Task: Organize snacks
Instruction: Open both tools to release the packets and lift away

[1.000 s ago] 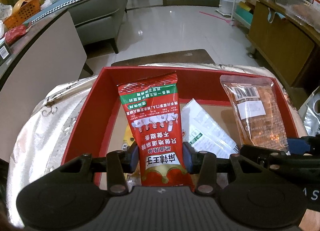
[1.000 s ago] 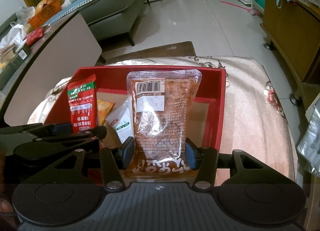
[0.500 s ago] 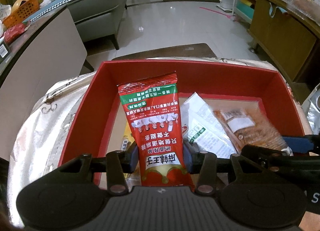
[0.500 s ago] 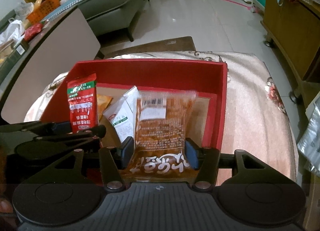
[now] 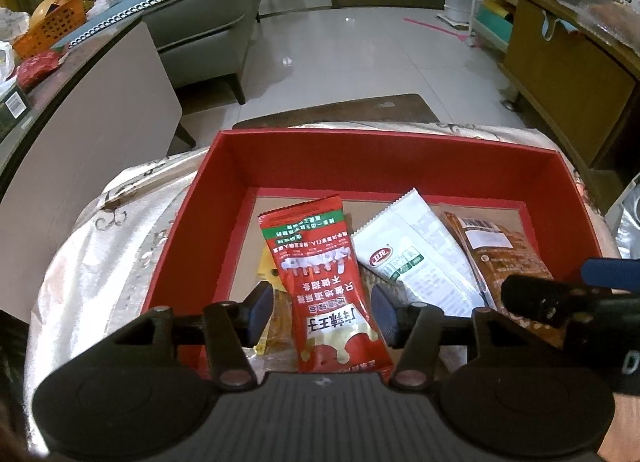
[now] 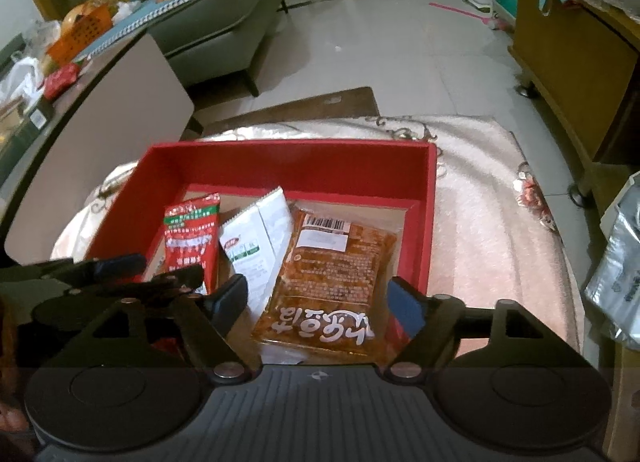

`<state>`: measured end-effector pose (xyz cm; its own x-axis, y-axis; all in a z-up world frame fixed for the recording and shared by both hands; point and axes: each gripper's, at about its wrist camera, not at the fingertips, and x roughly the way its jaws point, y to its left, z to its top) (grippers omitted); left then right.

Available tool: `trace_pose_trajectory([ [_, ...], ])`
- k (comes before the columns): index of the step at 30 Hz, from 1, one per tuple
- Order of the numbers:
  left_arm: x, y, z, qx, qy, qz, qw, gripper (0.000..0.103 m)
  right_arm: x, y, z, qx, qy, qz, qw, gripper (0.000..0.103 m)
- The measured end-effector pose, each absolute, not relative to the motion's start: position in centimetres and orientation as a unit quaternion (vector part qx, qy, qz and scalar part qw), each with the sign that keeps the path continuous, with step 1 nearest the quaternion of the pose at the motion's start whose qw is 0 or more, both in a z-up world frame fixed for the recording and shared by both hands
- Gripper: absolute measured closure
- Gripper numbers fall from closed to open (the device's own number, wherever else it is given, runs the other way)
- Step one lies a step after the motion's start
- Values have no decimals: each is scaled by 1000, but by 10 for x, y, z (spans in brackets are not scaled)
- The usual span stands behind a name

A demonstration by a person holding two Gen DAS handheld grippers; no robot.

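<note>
Both grippers releasing snacks into the red box (image 5: pixel 224 198)

Jaws opening: red sachet (image 5: pixel 324 282) and brown kimchi pack (image 6: pixel 332 278) are lying freed inside.

A red open box (image 5: pixel 224 198) holds three packets lying side by side: a red sachet (image 5: pixel 324 286) on the left, a white packet (image 5: pixel 416 258) in the middle, an orange-brown clear pouch (image 6: pixel 332 278) on the right, label up

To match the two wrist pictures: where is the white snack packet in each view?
Left wrist: white packet right of centre, between red packet and brown packet.
Right wrist: white packet left of centre, between the same two.
Shared landmark: red box, far wall.
</note>
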<state>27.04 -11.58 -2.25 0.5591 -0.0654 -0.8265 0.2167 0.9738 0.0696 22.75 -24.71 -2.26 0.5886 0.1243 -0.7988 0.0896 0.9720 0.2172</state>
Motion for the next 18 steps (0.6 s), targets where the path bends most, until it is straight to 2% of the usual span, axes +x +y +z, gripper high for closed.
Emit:
trace_pose_trajectory([
  [5, 267, -112, -15, 78, 456, -78, 883, 54, 226, -246, -15, 123, 447, 3, 886, 13],
  [8, 265, -109, -11, 73, 453, -81, 885, 54, 228, -246, -11, 131, 451, -14, 883, 3],
  [11, 260, -110, -6, 80, 446, -86, 887, 54, 225, -247, -3, 148, 434, -8, 889, 2],
  [14, 254, -108, 3, 76, 432, -89, 894, 54, 213, -244, 19, 152, 386, 0, 910, 2],
  [18, 240, -97, 30, 50, 400, -96, 910, 54, 178, -225, 72, 106, 278, -14, 955, 1],
])
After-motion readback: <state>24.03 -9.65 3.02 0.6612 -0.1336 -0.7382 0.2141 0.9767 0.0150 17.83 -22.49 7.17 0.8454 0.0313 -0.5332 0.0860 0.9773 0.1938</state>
